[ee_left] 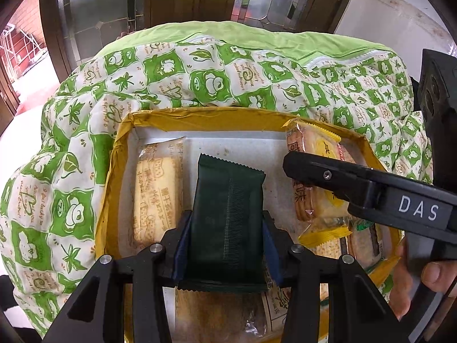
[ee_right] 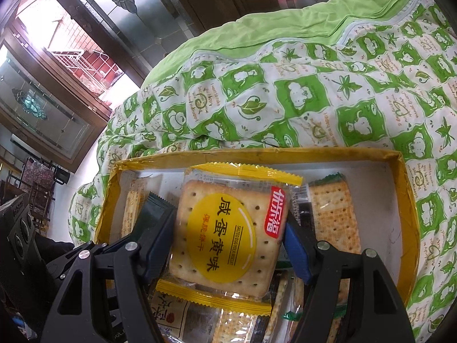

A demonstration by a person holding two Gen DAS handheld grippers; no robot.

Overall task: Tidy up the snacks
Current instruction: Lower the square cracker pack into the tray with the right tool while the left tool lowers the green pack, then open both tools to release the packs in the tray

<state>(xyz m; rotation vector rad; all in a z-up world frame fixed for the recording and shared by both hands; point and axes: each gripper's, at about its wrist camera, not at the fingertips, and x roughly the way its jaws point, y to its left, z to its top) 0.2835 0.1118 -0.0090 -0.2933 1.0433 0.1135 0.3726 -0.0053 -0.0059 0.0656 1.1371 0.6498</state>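
Dark green packet (ee_left: 225, 223) pinched in my left gripper (ee_left: 225, 228) centre frame, right gripper (ee_right: 228, 245) clamping the yellow cracker pack (ee_right: 225, 237), both over the yellow-rimmed box (ee_left: 200, 114).

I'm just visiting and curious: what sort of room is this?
Probably a home, perhaps a bedroom or living room. A green patterned quilt lies bunched behind the snack box, wood-framed leaded-glass doors stand beyond, and chairs sit in the next room.
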